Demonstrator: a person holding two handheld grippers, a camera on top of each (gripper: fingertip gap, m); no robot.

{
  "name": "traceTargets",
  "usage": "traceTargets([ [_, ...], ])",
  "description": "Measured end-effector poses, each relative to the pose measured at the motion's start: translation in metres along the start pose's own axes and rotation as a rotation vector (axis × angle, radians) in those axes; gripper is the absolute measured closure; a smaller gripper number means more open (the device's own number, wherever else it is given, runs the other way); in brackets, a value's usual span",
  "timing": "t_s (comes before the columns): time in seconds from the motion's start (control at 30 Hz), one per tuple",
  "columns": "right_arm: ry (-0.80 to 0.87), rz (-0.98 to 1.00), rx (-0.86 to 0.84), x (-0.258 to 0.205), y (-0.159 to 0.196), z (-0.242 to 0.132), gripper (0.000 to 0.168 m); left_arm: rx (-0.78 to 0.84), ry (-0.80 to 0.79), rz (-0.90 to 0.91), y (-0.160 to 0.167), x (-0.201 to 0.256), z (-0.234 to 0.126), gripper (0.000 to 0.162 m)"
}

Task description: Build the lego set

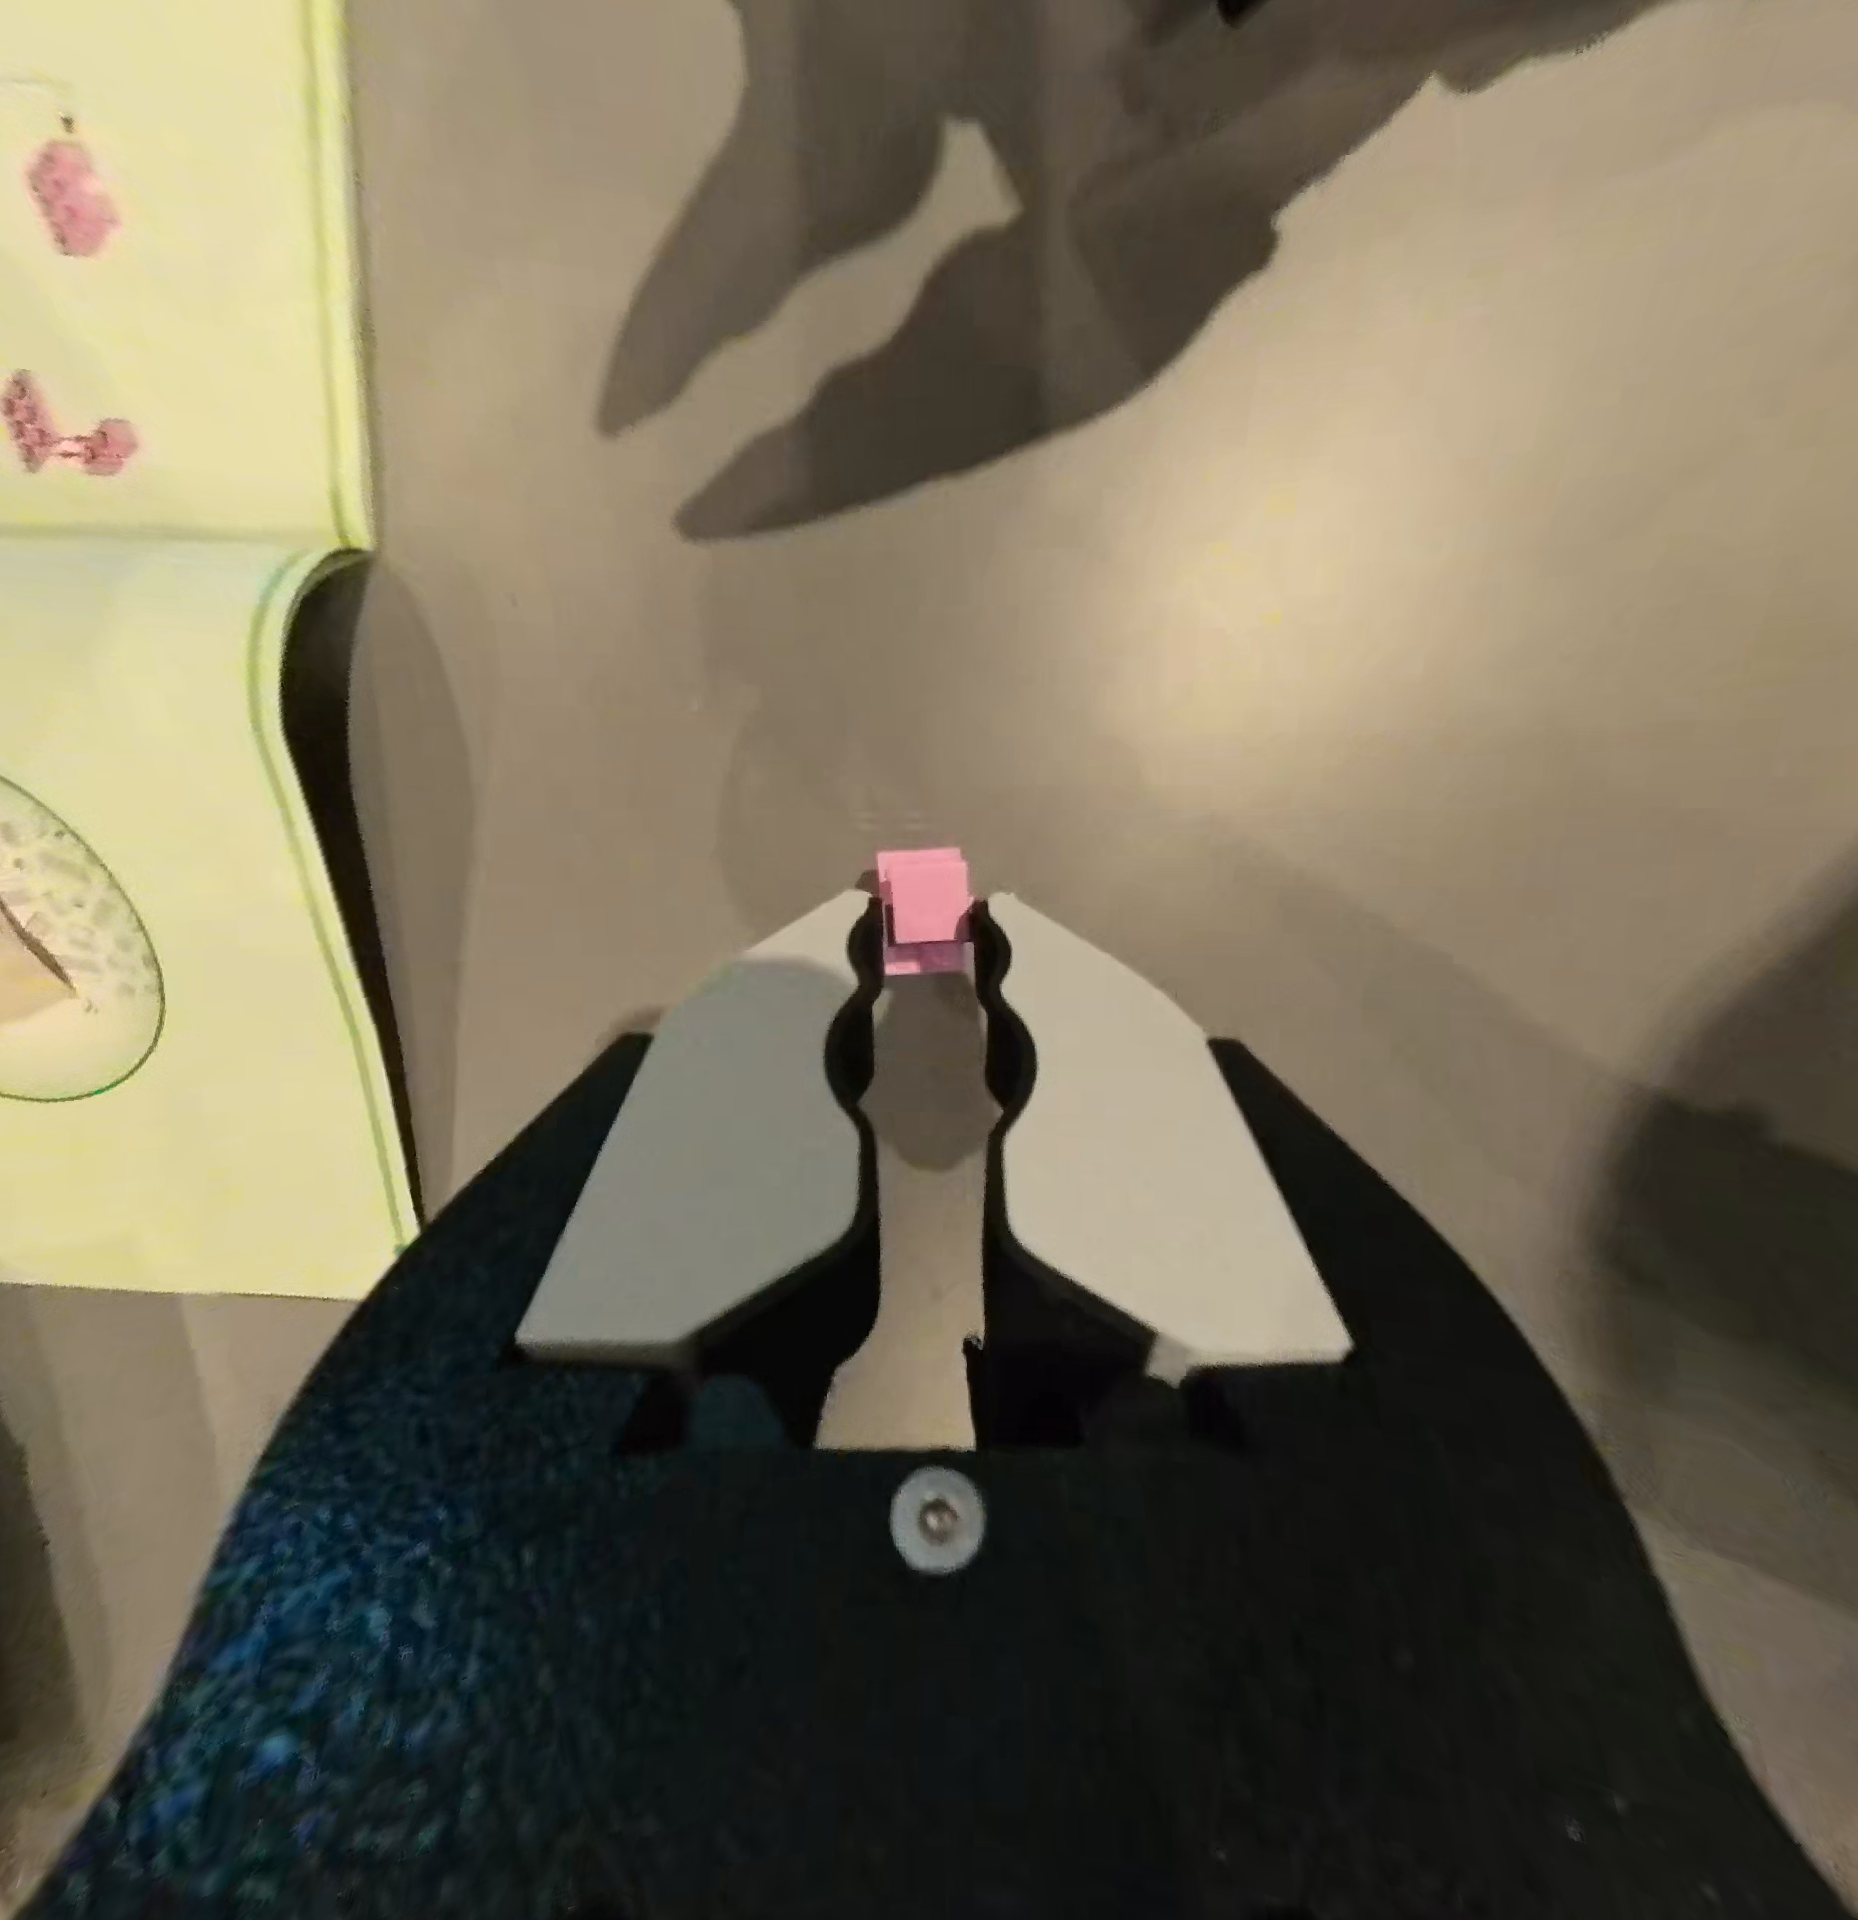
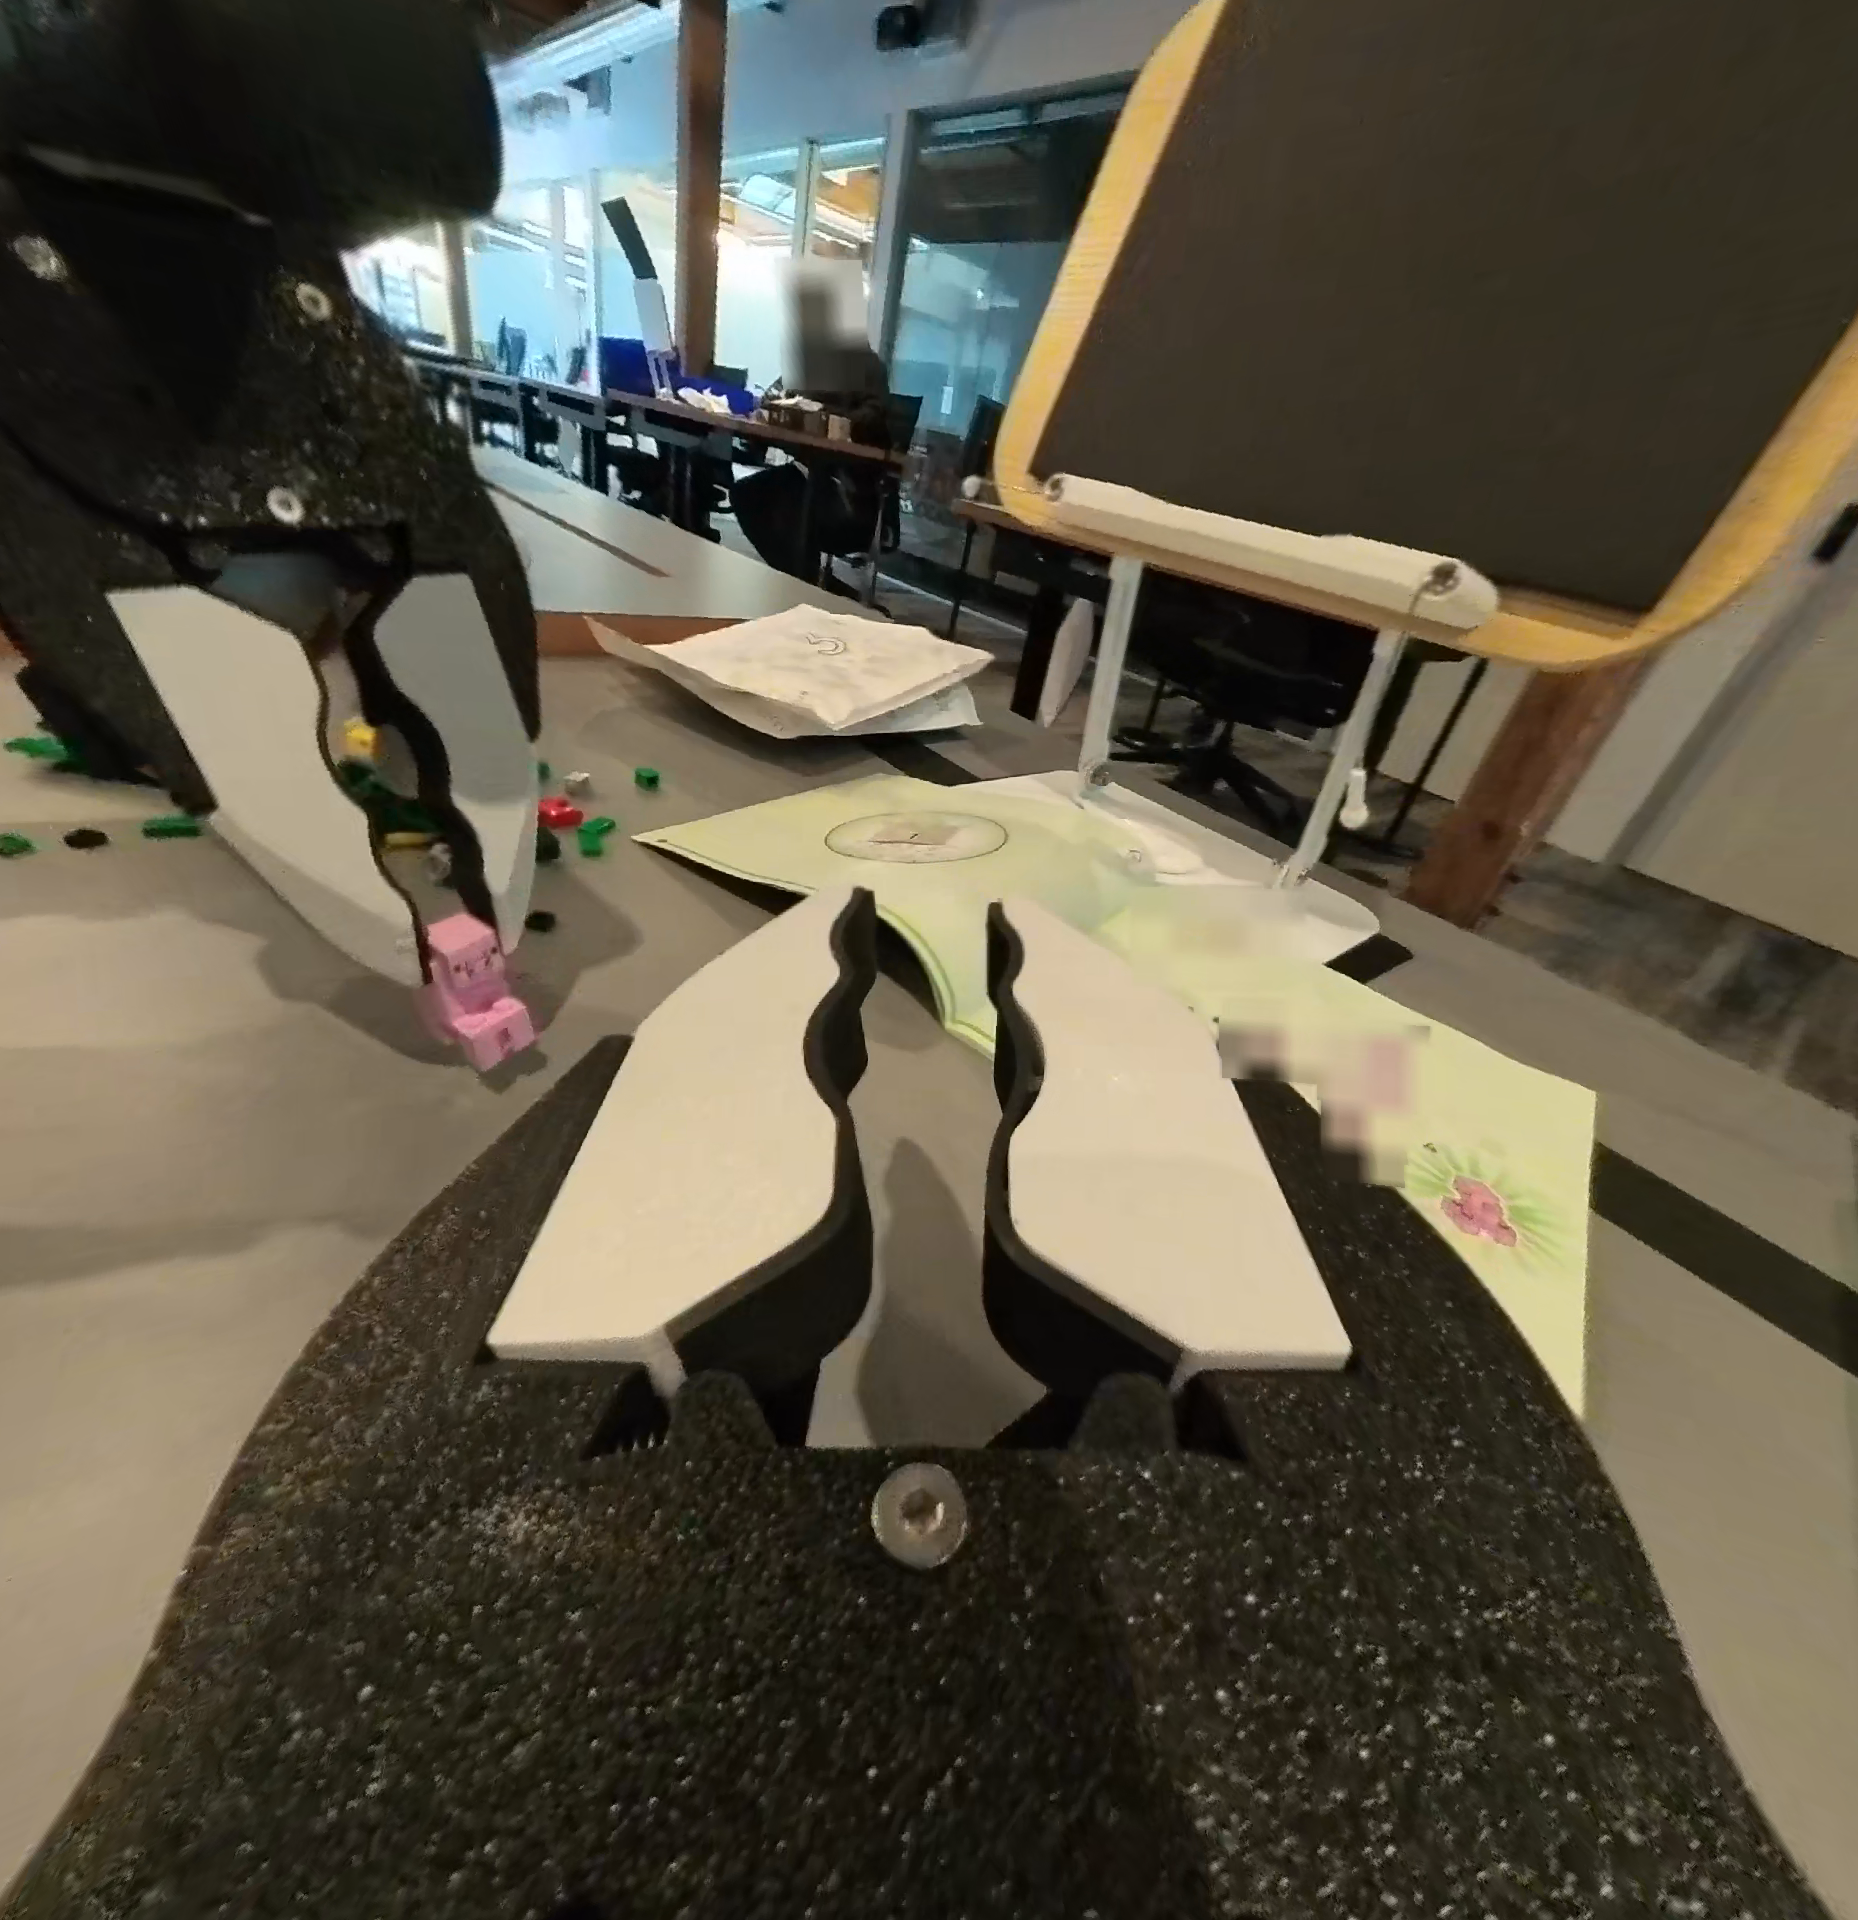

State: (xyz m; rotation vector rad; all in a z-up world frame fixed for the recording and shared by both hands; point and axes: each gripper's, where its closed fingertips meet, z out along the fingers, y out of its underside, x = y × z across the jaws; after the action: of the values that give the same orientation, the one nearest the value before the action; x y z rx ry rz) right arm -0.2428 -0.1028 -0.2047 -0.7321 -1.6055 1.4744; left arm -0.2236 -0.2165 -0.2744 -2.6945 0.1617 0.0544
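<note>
My left gripper (image 1: 923,914) is shut on a small pink lego figure (image 1: 923,914), pinching it at the fingertips just above the grey table. The right wrist view shows this from the side: the left gripper (image 2: 457,935) points down and holds the pink figure (image 2: 473,987), whose lower part touches or nearly touches the table. My right gripper (image 2: 920,914) is open and empty, held above the table to the right of the figure. A green instruction booklet (image 1: 146,727) lies open at the left, and shows in the right wrist view (image 2: 1268,1018) too.
Loose green, red, yellow and black lego pieces (image 2: 582,821) lie scattered behind the left gripper. White paper bags (image 2: 821,665) lie farther back. A white lamp stand (image 2: 1216,831) with a dark panel (image 2: 1476,281) stands at the right. A person sits far off. One gripper's finger ends stand about 15 cm off the other's.
</note>
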Motion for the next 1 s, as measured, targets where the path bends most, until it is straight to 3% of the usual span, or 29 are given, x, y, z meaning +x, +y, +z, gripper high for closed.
traceTargets([
  [0.23,-0.031,-0.015,-0.016,-0.008,0.002,0.004,0.148,-0.155,0.015,0.026,0.018,0.002,0.002,0.146],
  [1.0,-0.071,-0.011,-0.047,-0.015,0.008,0.008,0.149,-0.097,0.051,-0.040,0.029,0.008,0.001,0.145],
])
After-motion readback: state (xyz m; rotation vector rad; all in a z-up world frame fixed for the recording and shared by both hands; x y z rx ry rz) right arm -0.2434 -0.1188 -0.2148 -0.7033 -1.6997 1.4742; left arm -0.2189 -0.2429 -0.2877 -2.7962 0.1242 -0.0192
